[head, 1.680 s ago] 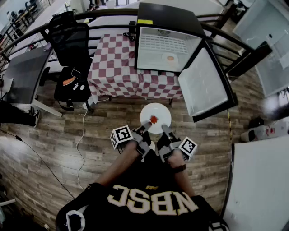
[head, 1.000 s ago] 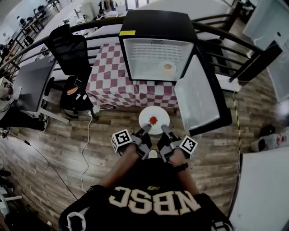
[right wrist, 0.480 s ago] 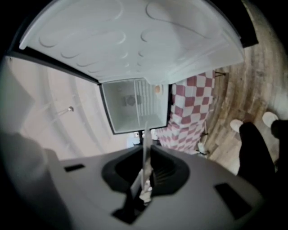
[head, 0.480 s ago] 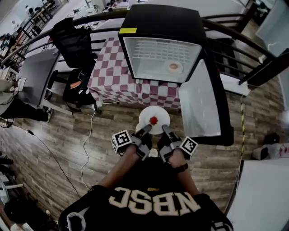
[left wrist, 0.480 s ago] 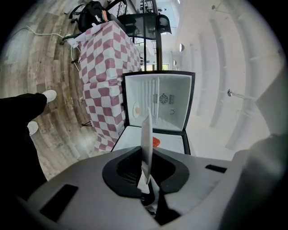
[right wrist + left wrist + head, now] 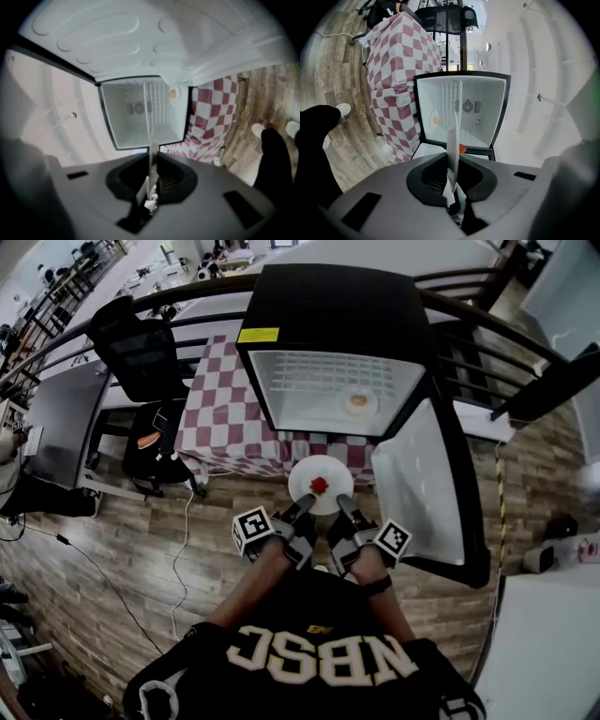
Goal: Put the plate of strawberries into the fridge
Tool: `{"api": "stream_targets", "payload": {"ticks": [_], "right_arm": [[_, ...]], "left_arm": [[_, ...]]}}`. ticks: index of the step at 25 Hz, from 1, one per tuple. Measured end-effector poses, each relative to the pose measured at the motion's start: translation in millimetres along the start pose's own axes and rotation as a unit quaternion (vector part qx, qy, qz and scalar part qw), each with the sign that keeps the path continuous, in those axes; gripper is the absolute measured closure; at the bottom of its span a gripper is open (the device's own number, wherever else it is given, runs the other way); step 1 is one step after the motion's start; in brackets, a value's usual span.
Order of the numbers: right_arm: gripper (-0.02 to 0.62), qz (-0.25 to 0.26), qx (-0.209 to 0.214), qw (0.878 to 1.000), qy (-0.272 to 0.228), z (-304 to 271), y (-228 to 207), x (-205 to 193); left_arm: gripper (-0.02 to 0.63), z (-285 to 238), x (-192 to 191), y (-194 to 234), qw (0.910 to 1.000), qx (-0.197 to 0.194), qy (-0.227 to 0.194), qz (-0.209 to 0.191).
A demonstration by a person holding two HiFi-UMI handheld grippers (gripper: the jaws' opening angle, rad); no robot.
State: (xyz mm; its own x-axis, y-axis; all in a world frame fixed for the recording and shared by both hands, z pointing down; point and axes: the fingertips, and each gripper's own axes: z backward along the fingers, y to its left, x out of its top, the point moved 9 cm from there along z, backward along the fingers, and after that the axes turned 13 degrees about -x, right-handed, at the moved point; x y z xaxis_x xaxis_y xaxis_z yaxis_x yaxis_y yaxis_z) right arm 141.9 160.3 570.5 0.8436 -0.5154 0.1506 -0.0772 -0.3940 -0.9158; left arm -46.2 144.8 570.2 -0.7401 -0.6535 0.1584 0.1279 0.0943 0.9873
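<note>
Plate [image 6: 306, 476] is hanging in the air over the floor [image 6: 112, 549], just near of the open fridge [image 6: 328, 306] and not yet inside. Left tool [image 6: 302, 507] is clamping its near-left rim and right tool [image 6: 339, 507] is clamping its near-right rim. In both gripper views the jaws are pinching together on the thin rim, seen edge-on.

Handling, as a judgement: the plate is looking stiff, light and smooth, likely ceramic or hard plastic, so it is breakable if dropped and slippery under a thin rim pinch. The strawberry [image 6: 320, 486] is sitting loose near the plate's middle. It is soft and able to roll, so any tilt is risking it sliding off. The best hold is the one showing now, two rim grips side by side on the near edge, with the plate level and going in far edge first.

Counts:
- plate: one
- strawberry: one showing, though the task says strawberries
- tools: two
- fridge: one, with one door [image 6: 422, 479] swinging open at the right
- small round thing [image 6: 357, 401] inside the fridge at the right: one, kind unclear
- bench [image 6: 220, 413] with checked cloth carrying the fridge: one
- chair [image 6: 141, 338] at the far left: one
</note>
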Motion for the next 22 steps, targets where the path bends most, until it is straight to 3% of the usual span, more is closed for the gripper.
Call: {"api": "stream_targets", "payload": {"ticks": [10,15,22], "right_arm": [[0.558,0.014,0.020,0.999,-0.030,-76,56,26],[0.555,0.019,0.024,0.998,-0.051,-108,74,40],[0.555,0.027,0.034,0.996,-0.079,-127,92,53]], "left_arm": [[0.566,-62,78,-36,0.9994,-0.028,0.018,0.006],[0.566,-92,114,-34,0.9987,-0.031,0.039,0.008],[0.566,-122,136,-48,0.9965,-0.046,0.069,-0.002]]}}
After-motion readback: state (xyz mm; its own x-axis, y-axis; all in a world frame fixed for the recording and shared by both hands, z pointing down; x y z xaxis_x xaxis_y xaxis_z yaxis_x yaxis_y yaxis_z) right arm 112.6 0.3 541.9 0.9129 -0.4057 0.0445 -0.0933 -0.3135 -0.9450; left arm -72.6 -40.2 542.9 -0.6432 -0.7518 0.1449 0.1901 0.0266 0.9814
